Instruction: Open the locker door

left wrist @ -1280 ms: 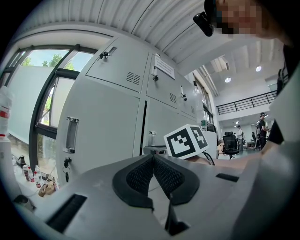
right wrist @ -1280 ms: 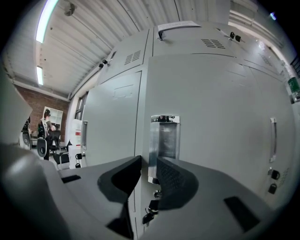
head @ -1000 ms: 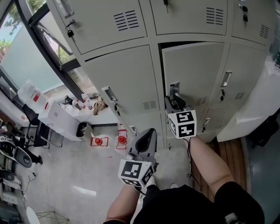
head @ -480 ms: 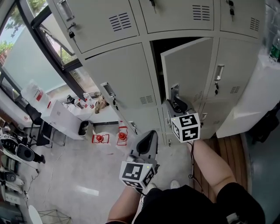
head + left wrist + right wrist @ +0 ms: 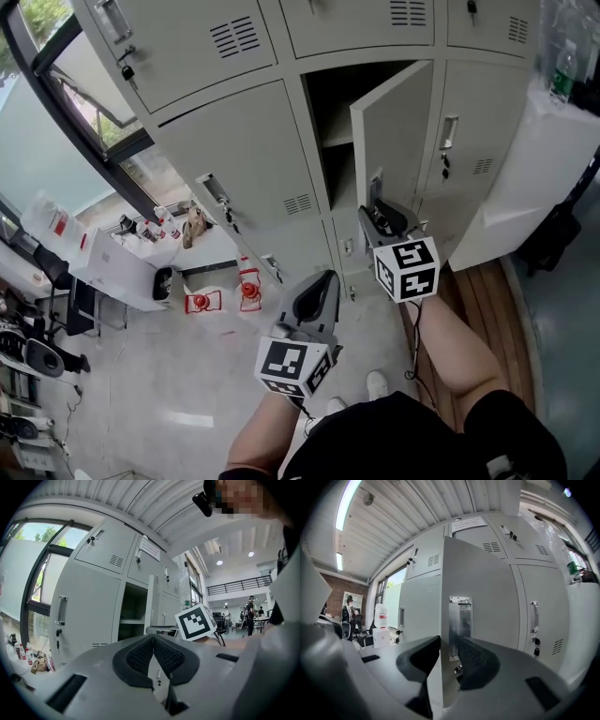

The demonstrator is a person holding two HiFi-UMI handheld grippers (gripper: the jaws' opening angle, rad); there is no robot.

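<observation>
**Locker door swung open, right claw at its free edge**

The locker door (image 5: 398, 131) stood well open in the upper middle of the head view, hinged on its right side and angled out toward the camera. Left of it showed the dark compartment (image 5: 330, 94), crossed by a shelf (image 5: 337, 141). The right claw (image 5: 449, 641) sat at the door's free edge, level with the metal handle plate (image 5: 460, 620). Its jaws were partly apart and had just been opening. The door's edge stood between them, one jaw behind the panel and the other in front of the handle plate, with no firm clamp to be seen. Its marker cube (image 5: 406, 269) showed just below the door in the head view.

The left claw (image 5: 153, 637) hung lower and further left, apart from the lockers. Its jaws were closed tip to tip with nothing between them.

The closed neighbouring lockers (image 5: 234, 159) filled the top of the frame. A window (image 5: 56, 103) ran along the upper left, above a pale floor (image 5: 169, 366).
</observation>
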